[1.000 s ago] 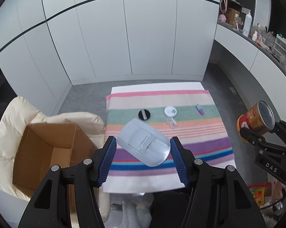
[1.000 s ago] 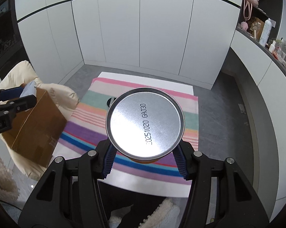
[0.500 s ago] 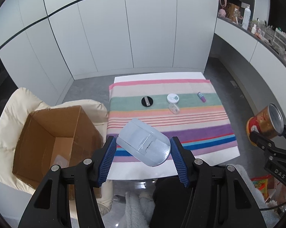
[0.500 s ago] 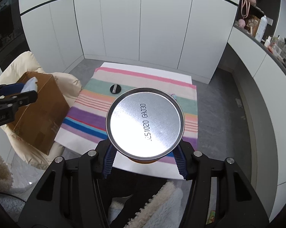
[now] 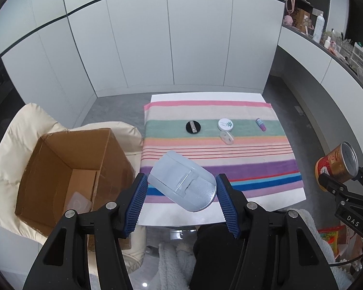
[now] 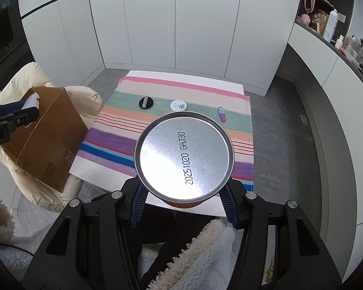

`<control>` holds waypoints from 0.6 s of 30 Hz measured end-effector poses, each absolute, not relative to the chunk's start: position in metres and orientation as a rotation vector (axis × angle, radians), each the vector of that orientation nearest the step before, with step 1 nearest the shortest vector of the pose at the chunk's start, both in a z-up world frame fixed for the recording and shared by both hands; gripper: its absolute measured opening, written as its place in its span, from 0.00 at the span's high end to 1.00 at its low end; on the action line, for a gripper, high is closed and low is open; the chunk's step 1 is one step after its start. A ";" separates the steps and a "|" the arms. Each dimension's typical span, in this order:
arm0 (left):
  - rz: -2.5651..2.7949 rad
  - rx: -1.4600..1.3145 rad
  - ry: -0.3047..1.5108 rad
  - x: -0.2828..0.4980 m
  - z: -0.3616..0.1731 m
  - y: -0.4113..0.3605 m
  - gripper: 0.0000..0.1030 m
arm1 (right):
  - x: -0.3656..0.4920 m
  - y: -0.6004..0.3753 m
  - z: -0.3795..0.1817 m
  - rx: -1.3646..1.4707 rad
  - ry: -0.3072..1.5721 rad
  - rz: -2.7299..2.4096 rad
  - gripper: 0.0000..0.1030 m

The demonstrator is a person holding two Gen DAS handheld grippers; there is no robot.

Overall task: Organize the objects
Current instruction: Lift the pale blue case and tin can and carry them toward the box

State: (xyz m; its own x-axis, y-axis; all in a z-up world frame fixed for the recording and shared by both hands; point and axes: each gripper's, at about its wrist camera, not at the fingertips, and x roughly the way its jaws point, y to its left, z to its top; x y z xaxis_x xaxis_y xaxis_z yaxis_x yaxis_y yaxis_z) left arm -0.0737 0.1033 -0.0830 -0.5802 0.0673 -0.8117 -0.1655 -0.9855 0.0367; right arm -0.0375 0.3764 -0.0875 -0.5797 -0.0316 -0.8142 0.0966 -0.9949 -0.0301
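Left gripper (image 5: 181, 193): two black, angular plastic arms, each ending in a blue ribbed pad (image 5: 136, 204). Silver round screw heads sit on the upper face of each arm, two per side. From the right wrist view the same unit shows white lettering ending "bot.AI" on its black side.

Right gripper (image 6: 182, 203): same build, black arms, blue ribbed pads (image 6: 139, 201), two silver screws per side. From the left wrist view its black side carries white letters "DAS".

Clothing: dark trousers (image 5: 210, 253) and a fluffy, pale fleece garment (image 6: 205, 253), cream at its edge. A thin dark cable (image 5: 350, 259) runs by the right gripper.
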 end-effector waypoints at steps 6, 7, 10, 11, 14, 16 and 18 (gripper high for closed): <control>2.699 -1.411 0.132 -0.071 -0.088 0.081 0.42 | -0.041 0.358 -0.088 1.384 0.134 -2.698 0.45; 2.704 -1.423 0.122 -0.071 -0.089 0.076 0.42 | -0.043 0.353 -0.089 1.380 0.140 -2.686 0.45; 2.726 -1.457 0.082 -0.068 -0.091 0.057 0.42 | -0.045 0.338 -0.090 1.370 0.157 -2.660 0.45; 2.734 -1.468 0.066 -0.066 -0.091 0.050 0.42 | -0.046 0.332 -0.090 1.363 0.160 -2.651 0.45; 2.769 -1.493 0.036 -0.060 -0.093 0.031 0.42 | -0.047 0.313 -0.089 1.333 0.179 -2.620 0.45; 2.795 -1.507 0.019 -0.053 -0.093 0.017 0.42 | -0.047 0.299 -0.088 1.314 0.200 -2.600 0.45; 2.818 -1.521 -0.004 -0.048 -0.094 0.003 0.42 | -0.047 0.285 -0.088 1.297 0.216 -2.574 0.45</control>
State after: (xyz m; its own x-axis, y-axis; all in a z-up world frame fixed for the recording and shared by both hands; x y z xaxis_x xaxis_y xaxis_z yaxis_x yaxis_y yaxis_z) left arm -0.0475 0.0034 -0.0938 -0.5473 -0.0521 -0.8353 0.0546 -0.9982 0.0265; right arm -0.0467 0.2848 -0.0881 -0.5723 -0.1555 -0.8052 0.2875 -0.9576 -0.0195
